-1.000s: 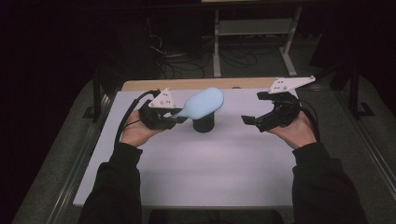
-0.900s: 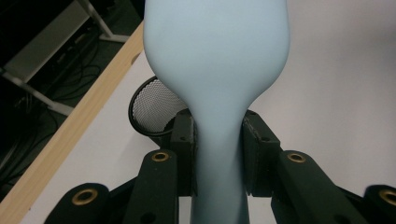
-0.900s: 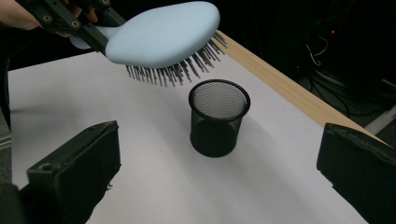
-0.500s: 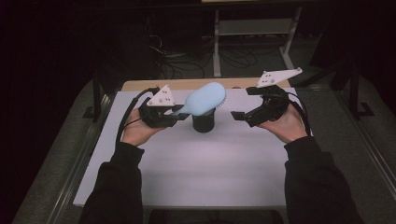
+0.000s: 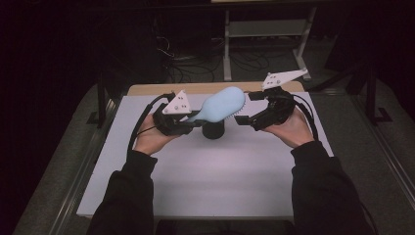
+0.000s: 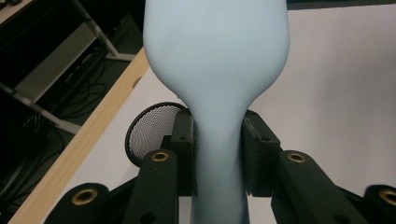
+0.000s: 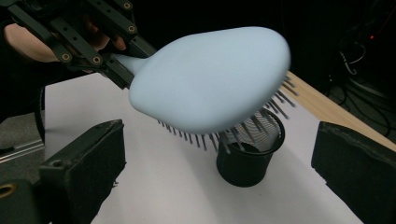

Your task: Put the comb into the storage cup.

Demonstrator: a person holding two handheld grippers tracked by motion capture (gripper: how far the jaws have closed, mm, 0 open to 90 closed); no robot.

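Note:
A light blue hairbrush (image 5: pixel 222 105) hangs level above a black mesh cup (image 5: pixel 213 130), bristles pointing down. My left gripper (image 5: pixel 193 122) is shut on its handle; in the left gripper view both pads press the narrow neck of the hairbrush (image 6: pixel 215 56). My right gripper (image 5: pixel 247 108) is close to the right of the brush head, open; its jaws have just been closing slightly. In the right gripper view the hairbrush (image 7: pixel 210 79) lies just ahead of the right gripper (image 7: pixel 219 133), untouched by its pads, with the cup (image 7: pixel 247 158) below.
A white mat (image 5: pixel 205 181) covers the table, with a wooden strip (image 5: pixel 195 88) along its far edge. Behind the table stand a metal rack (image 5: pixel 264 29) and loose cables (image 5: pixel 186 63) on the dark floor.
My right gripper has moved left, in toward the brush head. The left gripper and the hairbrush have stayed where they were.

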